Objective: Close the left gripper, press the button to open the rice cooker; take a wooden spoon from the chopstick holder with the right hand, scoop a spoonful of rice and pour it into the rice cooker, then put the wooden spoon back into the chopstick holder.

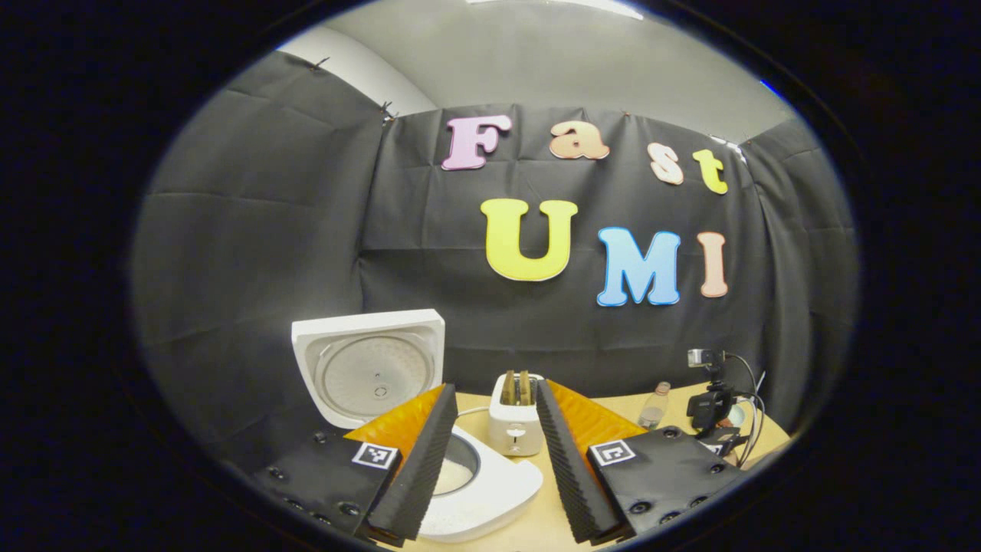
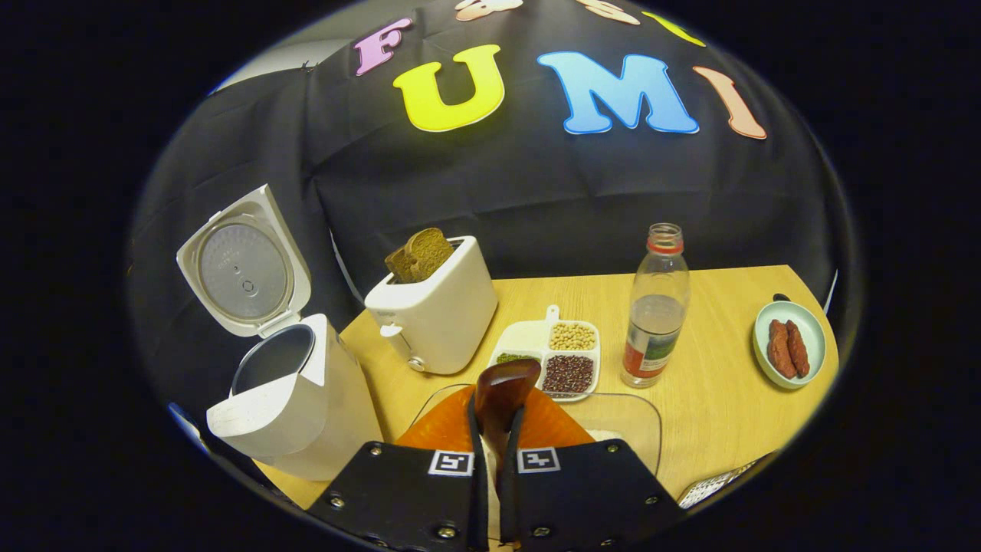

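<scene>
A light wood tabletop [image 2: 713, 383] stands in front of a black cloth wall. At the far left the rice cooker [image 2: 295, 399] sits with its lid up. Next comes a white toaster [image 2: 433, 314] with bread. The right tool [image 2: 497, 429] pinches the wooden spoon [image 2: 502, 391] over a clear dish [image 2: 613, 422]. Farther right stand a bottle [image 2: 655, 307] and a plate of sausages [image 2: 789, 345]. The left tool [image 1: 490, 452] is spread wide, holding nothing, near the cooker.

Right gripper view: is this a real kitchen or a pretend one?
Probably a pretend kitchen, set up in a booth. A rice cooker, a toaster with bread and a divided dish of beans stand on a wooden table, but black cloth hangs behind instead of kitchen walls.
</scene>
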